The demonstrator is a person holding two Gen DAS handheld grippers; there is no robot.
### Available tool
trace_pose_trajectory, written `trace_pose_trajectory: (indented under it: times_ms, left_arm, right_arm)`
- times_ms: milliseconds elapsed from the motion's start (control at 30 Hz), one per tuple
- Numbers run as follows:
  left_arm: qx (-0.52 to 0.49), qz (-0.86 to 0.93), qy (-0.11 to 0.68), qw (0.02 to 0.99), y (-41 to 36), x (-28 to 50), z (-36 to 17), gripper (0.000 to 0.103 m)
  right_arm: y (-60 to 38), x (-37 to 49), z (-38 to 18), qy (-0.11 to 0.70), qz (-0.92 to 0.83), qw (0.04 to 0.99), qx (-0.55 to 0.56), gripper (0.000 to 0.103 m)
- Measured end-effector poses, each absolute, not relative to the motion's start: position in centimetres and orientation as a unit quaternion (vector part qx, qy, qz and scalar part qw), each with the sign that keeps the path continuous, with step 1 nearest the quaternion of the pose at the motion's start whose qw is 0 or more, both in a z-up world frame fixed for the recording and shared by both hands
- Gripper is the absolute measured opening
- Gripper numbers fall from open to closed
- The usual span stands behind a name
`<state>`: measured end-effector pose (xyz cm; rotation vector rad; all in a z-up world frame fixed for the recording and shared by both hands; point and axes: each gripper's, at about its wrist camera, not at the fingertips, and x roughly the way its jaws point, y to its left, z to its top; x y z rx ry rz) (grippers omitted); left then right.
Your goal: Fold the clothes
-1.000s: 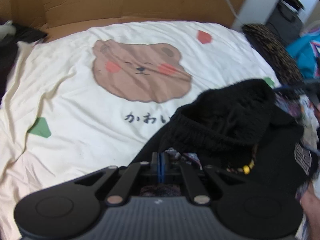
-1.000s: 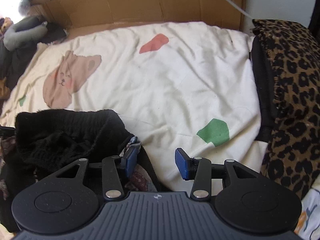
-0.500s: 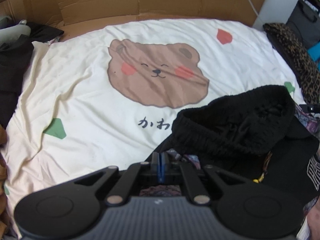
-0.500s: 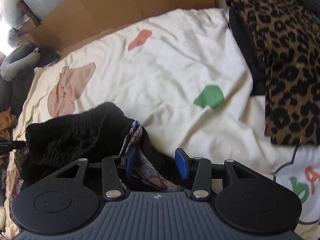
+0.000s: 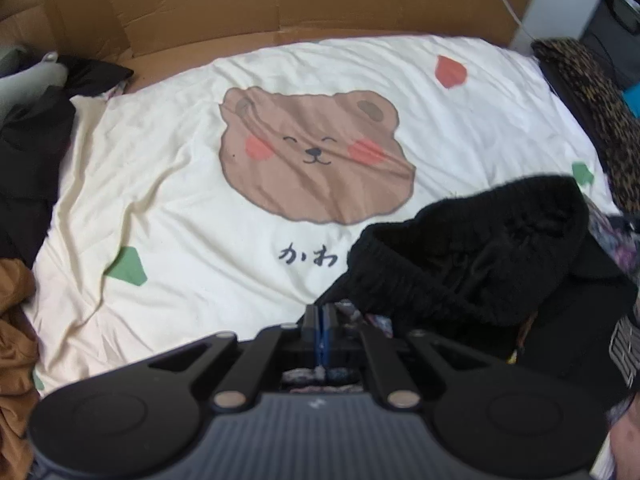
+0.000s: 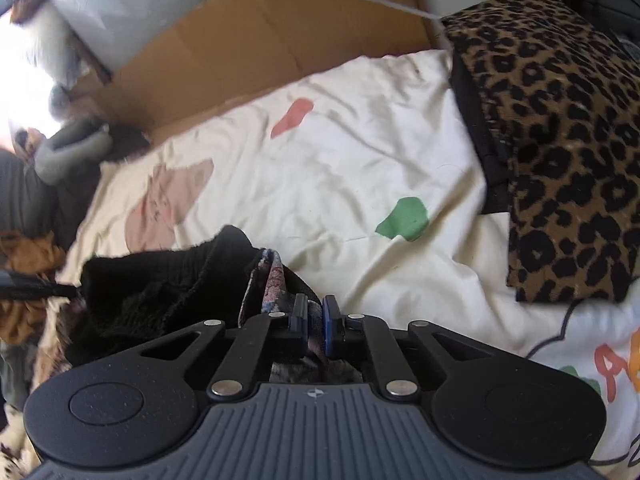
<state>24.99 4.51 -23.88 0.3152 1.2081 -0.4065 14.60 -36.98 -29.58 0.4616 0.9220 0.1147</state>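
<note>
Cream bear-print bedspread (image 5: 192, 184) is lying under the black garment (image 5: 472, 256), bunched near right. I'm pinching its patterned lining with both left gripper (image 5: 320, 322) and right gripper (image 6: 315, 320); thin grips risk slipping when lifting.

Two wrist cams, low and close over the bed's near edge

Left looks straight toward the cardboard (image 5: 304, 4) at the far edge; right tilts toward the far right corner. Both catch the bear-print duvet (image 5: 192, 184) (image 6: 360, 168) and black knit garment (image 5: 480, 256) (image 6: 160, 292).
</note>
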Motion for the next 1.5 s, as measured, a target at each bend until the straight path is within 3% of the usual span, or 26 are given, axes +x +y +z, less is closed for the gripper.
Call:
trace_pose_trajectory:
  times_ms: [300,433,900,933,1000,1500]
  left_arm:
    - [0.136,-0.183,0.563,0.794,4.9,24.8,-25.0,0.001]
    - [0.131,-0.186,0.562,0.795,5.1,24.8,-25.3,0.001]
    - [0.119,-0.203,0.559,0.795,5.8,24.8,-25.7,0.002]
    - [0.119,-0.204,0.559,0.795,5.8,24.8,-25.7,0.002]
    - [0.118,-0.205,0.559,0.795,5.9,24.8,-25.8,0.002]
    - [0.108,-0.211,0.559,0.795,6.5,24.2,-26.5,0.002]
  right_arm:
    - [-38.8,14.0,-29.6,0.424,0.063,0.867,0.255,0.009]
    - [-39.0,16.1,-29.1,0.411,0.059,0.874,0.254,0.024]
    - [-34.9,19.7,-31.6,0.457,0.102,0.865,0.180,0.030]
    - [-34.7,19.5,-31.5,0.457,0.104,0.865,0.178,0.041]
    - [-34.2,19.3,-31.3,0.456,0.108,0.866,0.174,0.050]
    - [-31.0,17.4,-28.7,0.416,0.179,0.890,0.059,0.050]
